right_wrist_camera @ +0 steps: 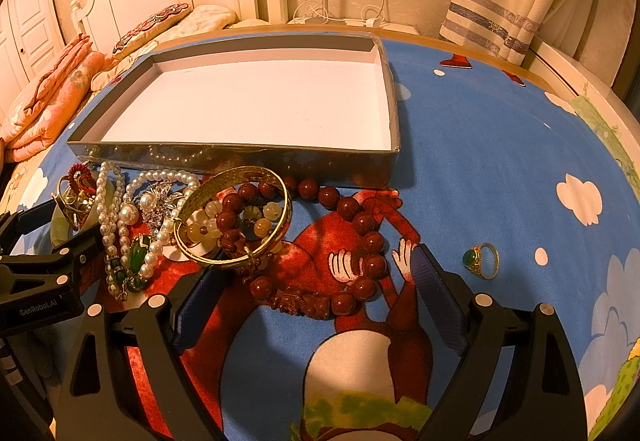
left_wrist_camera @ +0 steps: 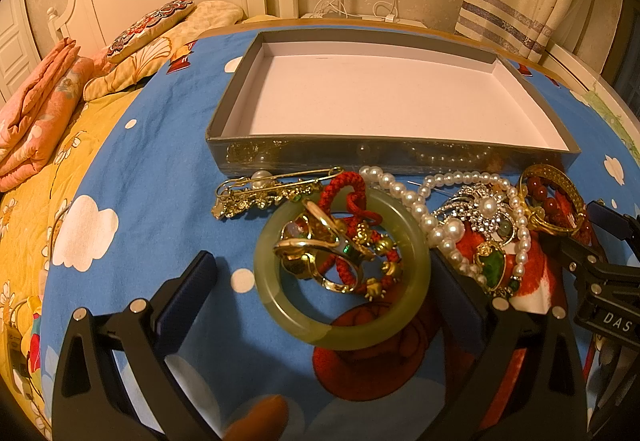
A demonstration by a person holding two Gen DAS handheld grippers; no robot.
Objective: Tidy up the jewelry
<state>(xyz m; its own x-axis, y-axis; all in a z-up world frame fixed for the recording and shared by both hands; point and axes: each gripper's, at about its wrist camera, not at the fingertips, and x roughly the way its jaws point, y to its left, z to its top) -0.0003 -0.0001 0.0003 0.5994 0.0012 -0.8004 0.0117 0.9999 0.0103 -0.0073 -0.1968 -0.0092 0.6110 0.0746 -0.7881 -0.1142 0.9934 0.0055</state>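
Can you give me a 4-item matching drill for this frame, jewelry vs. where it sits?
Things:
1. jade bangle
2. green-stone ring
3. red bead bracelet
4. box

Places:
A. alone on the blue cloth, right of the right gripper
B. behind the jewelry pile, nothing inside
C. between the open left gripper's fingers
D. between the open right gripper's fingers

Pairs: 1-C, 2-A, 3-D, 4-B

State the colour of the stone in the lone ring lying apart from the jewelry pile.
Green, set in a gold band: the ring shows best in the right wrist view.
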